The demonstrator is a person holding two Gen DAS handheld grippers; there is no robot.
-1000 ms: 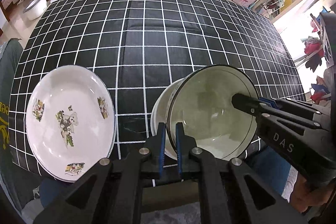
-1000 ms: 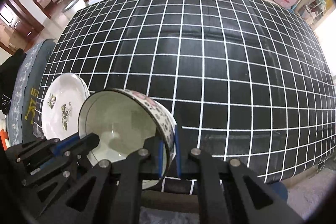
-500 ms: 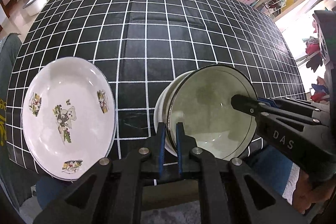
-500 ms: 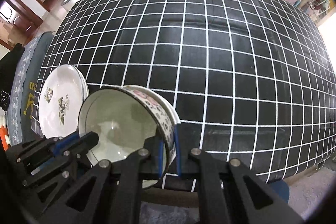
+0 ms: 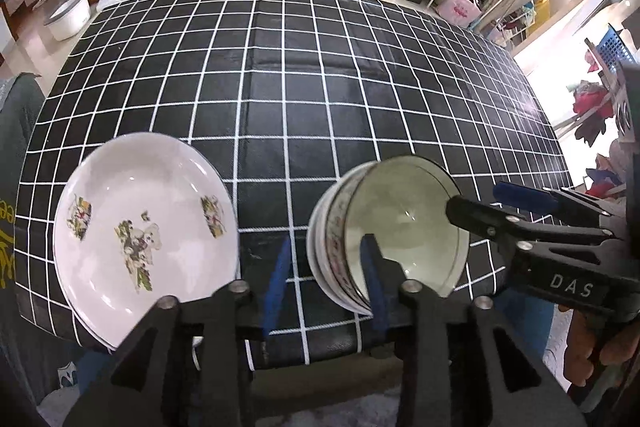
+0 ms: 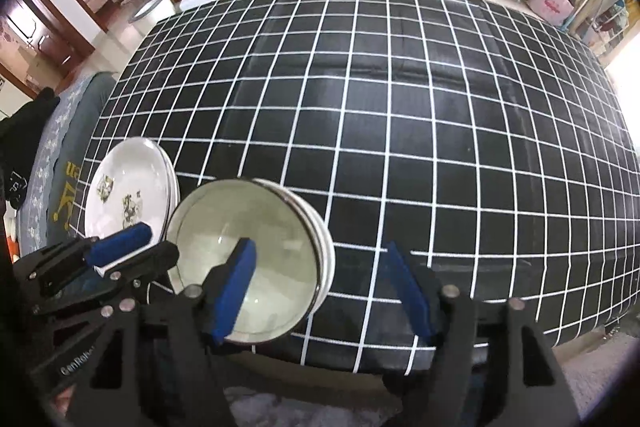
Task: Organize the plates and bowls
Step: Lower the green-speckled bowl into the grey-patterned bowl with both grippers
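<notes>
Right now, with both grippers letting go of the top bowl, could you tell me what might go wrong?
1. The bowl stack sits near the table's front edge; a nudge could tip it off.
2. The left gripper and right gripper, jaws opening, each straddle the rim; pulling away could snag it.
3. The plates overhang the edge.

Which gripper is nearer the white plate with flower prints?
Left. The left gripper, jaws opening, straddles the stacked bowls' rim beside the plate; the right gripper, also opening, straddles the bowls' far rim.
</notes>
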